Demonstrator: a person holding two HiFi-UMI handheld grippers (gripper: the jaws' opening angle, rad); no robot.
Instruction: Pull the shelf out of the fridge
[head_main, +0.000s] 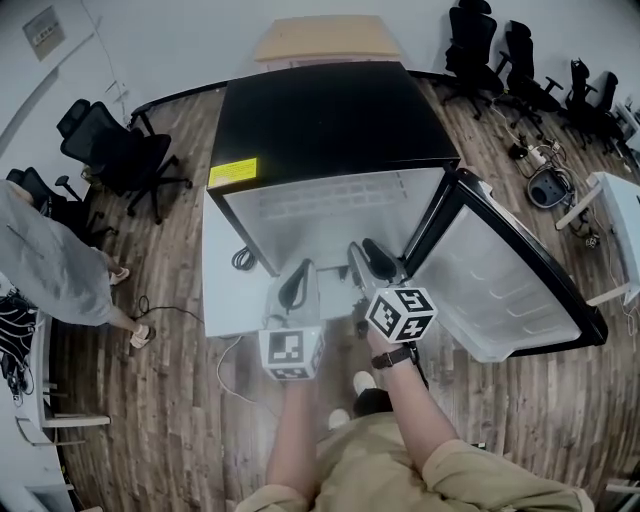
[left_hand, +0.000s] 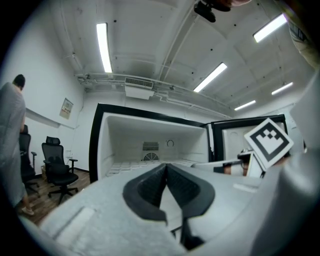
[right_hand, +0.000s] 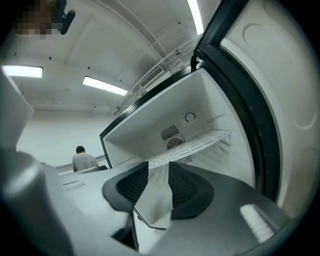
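Note:
A black fridge (head_main: 330, 120) stands with its door (head_main: 500, 290) swung out to the right. Its white slatted shelf (head_main: 330, 215) lies level inside, below the round vent on the back wall, and reaches toward me. My left gripper (head_main: 303, 265) is at the shelf's front edge; in the left gripper view the left gripper (left_hand: 166, 166) has its tips together, shut on the shelf (left_hand: 130, 165). My right gripper (head_main: 365, 250) is just to its right. In the right gripper view the right gripper (right_hand: 158, 164) has its jaws apart, with the front of the shelf (right_hand: 195, 142) running loose between the pads.
The open door crowds the right gripper's right side. Black office chairs (head_main: 120, 150) stand at the left and more (head_main: 500, 50) at the back right. A person in grey (head_main: 50, 260) stands at the left. A white desk (head_main: 620, 210) and floor cables (head_main: 545, 160) lie to the right.

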